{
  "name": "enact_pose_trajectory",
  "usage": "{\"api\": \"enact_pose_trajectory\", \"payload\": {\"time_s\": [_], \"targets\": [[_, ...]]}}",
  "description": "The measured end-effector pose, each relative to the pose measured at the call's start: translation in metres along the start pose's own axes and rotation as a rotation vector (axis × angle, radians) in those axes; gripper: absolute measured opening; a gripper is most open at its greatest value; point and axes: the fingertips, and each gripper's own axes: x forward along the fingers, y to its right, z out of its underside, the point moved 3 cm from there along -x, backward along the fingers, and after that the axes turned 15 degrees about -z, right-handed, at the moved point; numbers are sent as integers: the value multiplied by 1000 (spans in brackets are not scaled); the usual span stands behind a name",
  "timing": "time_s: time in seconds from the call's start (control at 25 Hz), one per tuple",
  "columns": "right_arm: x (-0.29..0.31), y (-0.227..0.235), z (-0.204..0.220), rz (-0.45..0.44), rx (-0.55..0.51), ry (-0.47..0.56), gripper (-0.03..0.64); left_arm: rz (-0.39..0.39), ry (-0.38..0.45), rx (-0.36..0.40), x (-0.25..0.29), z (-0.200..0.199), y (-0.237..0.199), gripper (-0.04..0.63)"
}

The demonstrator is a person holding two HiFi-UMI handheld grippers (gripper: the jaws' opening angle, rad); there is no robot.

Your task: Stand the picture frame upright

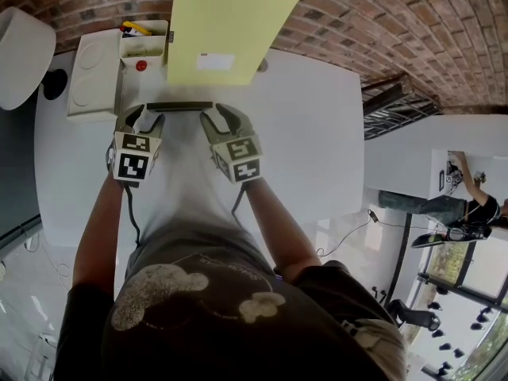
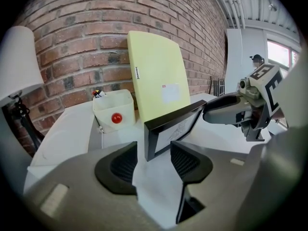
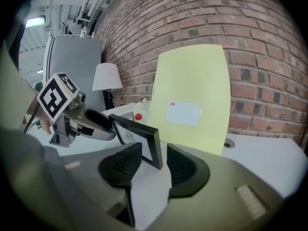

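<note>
A black picture frame (image 1: 179,106) stands upright on the white table (image 1: 317,133), seen edge-on from the head view. My left gripper (image 1: 141,121) is at its left end and my right gripper (image 1: 218,121) at its right end. In the left gripper view the frame (image 2: 171,129) has its end between the pads of my left gripper (image 2: 154,160), with a gap showing on the left side. In the right gripper view the frame (image 3: 137,134) likewise sits between the pads of my right gripper (image 3: 154,162), which do not press on it.
A pale yellow board (image 1: 226,26) leans against the brick wall just behind the frame. A white bin (image 1: 143,50) with a red ball in it and a flat white tray (image 1: 94,74) stand at the back left. A white lamp shade (image 1: 20,54) sits at the far left.
</note>
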Motion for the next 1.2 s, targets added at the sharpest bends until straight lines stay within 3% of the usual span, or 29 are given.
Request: {"api": "enact_pose_trajectory", "payload": {"time_s": [0.72,1.2], "targets": [[-2,-6,-18,23,-42,16,167,-29,76,4,-14,-21,-12,207],[2,-4,-17,19,-38,10,167,-34,68,-11,-9,-19,-14,202]]}}
